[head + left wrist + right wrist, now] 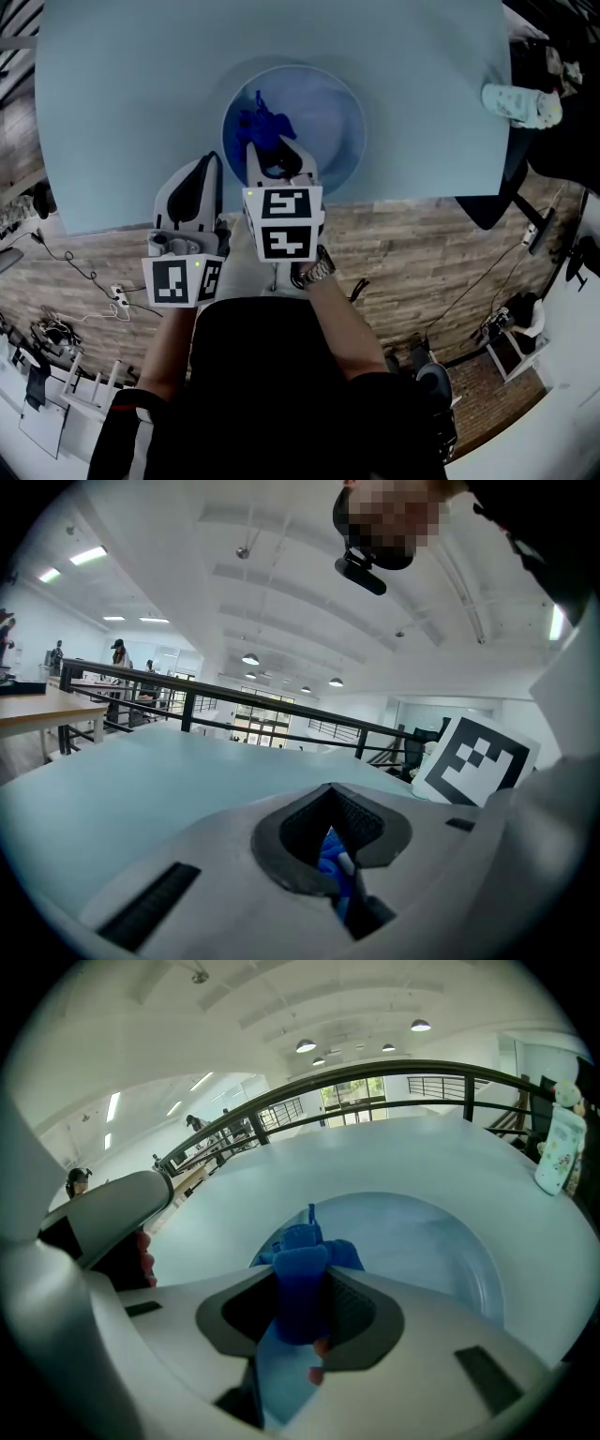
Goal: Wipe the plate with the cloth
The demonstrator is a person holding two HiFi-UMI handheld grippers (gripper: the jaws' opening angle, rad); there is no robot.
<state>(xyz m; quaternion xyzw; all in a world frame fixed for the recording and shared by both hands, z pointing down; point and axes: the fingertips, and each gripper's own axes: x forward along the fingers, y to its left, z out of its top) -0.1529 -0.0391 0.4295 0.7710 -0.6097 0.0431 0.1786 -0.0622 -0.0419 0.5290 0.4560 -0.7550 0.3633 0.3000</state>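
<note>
A round blue plate (319,122) lies on the pale table (122,94), close to its near edge. A dark blue cloth (258,124) rests bunched on the plate's left part. My right gripper (277,161) reaches over the plate's near rim and is shut on the cloth. In the right gripper view the cloth (302,1274) stands pinched between the jaws, with the plate (422,1241) spread behind it. My left gripper (199,187) sits left of the plate at the table's edge, its jaws together and empty. The left gripper view shows the left gripper (330,794) aimed over bare table (141,771).
A white patterned pouch (522,103) stands at the table's far right edge, also in the right gripper view as the pouch (560,1143). Below the near edge is wood-look floor (422,253) with cables. A dark railing (234,710) runs behind the table.
</note>
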